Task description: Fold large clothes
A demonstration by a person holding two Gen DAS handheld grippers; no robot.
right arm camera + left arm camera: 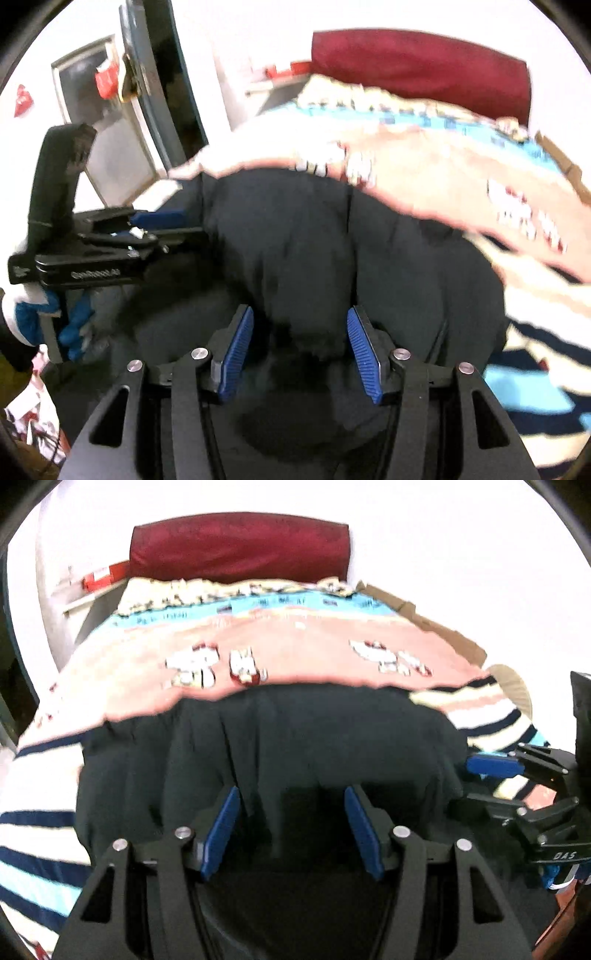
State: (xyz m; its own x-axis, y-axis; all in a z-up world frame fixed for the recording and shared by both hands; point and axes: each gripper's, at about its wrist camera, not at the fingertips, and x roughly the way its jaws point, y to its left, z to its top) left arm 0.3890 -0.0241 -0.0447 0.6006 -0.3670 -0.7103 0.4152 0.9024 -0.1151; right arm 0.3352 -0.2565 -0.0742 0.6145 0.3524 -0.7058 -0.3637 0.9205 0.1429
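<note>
A large black garment [266, 738] lies bunched on the bed, close in front of both grippers. My left gripper [291, 830] stands open over its near edge, and the dark cloth sits loosely between the blue pads [221, 830] without being pinched. My right gripper [301, 350] is open too, with a fold of the same garment [295, 240] rising between its pads [364, 354]. Each gripper shows in the other's view: the right one [476, 784] at the garment's right edge, the left one [192, 225] at its left edge. A hand in a blue and white glove [33, 314] holds the left gripper.
The garment rests on a pink and light-blue patterned bedspread [295, 642], with a navy-striped blanket [33, 834] along the near side. A dark red headboard cushion [240, 546] stands at the far end. Cardboard [436, 624] lines the bed's right edge. A dark door [166, 85] stands left.
</note>
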